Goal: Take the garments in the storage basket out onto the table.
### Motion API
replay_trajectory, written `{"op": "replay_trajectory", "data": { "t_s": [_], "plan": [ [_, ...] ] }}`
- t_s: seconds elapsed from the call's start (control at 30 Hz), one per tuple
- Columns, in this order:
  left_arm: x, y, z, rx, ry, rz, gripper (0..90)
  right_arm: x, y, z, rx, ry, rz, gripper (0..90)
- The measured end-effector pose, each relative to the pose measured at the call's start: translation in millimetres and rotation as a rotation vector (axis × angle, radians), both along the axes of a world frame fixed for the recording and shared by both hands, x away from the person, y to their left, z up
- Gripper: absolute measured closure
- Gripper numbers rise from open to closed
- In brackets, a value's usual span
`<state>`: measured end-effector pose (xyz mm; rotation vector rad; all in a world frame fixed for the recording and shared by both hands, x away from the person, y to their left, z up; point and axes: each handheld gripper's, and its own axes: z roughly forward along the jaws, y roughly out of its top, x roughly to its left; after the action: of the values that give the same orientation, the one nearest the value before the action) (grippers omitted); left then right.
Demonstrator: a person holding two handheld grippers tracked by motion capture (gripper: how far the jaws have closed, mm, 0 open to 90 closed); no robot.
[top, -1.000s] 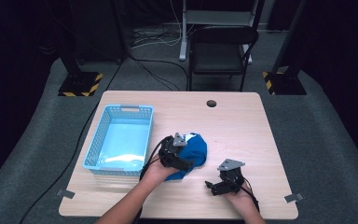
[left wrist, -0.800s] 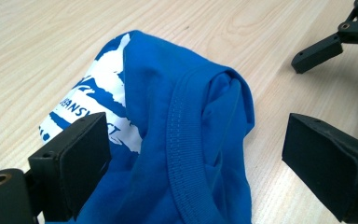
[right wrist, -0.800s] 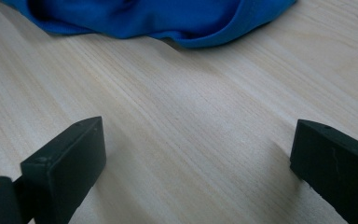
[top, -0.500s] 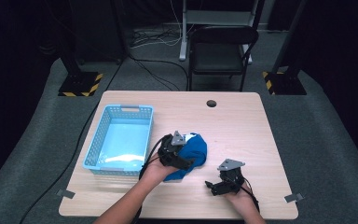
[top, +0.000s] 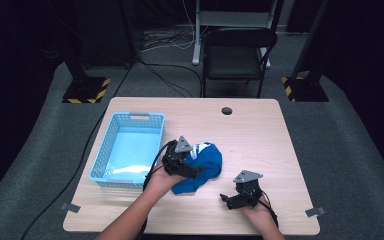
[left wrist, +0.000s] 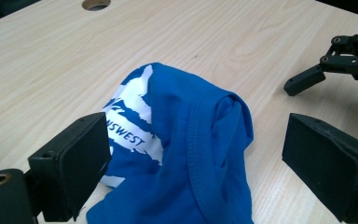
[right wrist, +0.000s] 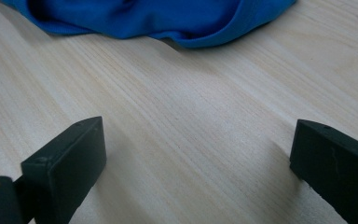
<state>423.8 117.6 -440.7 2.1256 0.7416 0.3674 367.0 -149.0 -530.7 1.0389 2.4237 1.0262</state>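
A crumpled blue shirt [top: 206, 166] with white print lies on the wooden table [top: 260, 135], just right of centre. My left gripper [top: 195, 169] is at the shirt's left edge and is open. In the left gripper view the shirt [left wrist: 191, 135] bulges between the two wide-apart jaws of this gripper [left wrist: 198, 163], which do not press on it. My right gripper [top: 228, 198] rests near the front edge, to the right of the shirt and pointing left. It is open over bare wood [right wrist: 200, 158], with the shirt's hem [right wrist: 168, 23] a short way ahead.
A light blue plastic basket [top: 101, 152] stands at the left of the table, just beside my left hand, with nothing in it. A round cable hole [top: 226, 110] is at the table's far edge. A black chair [top: 237, 55] stands beyond the table.
My left gripper has edged slightly away from me along the shirt's left side. The shirt and my right gripper have stayed where they were.
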Motion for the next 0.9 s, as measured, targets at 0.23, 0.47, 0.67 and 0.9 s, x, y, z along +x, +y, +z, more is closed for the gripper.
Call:
{"op": "replay_trajectory", "data": {
  "t_s": [0.23, 0.47, 0.67, 0.9],
  "plan": [
    [-0.3, 7.7, 5.0, -0.010, -0.016, 0.010, 7.2, 0.1, 0.0, 0.0, 0.000, 0.000, -0.001, 2.9],
    [-0.6, 13.7, 8.0, -0.003, -0.023, 0.020, 6.9, 0.0, 0.0, 0.0, 0.000, 0.000, -0.001, 2.9],
    [-1.5, 19.8, 11.5, -0.007, -0.034, 0.029, 6.9, 0.0, 0.0, 0.0, 0.000, 0.000, -0.001, 2.9],
    [-1.1, 27.0, 15.3, -0.026, -0.045, 0.045, 6.9, 0.1, -0.1, 0.0, 0.000, -0.001, -0.003, 3.0]
  ]
}}
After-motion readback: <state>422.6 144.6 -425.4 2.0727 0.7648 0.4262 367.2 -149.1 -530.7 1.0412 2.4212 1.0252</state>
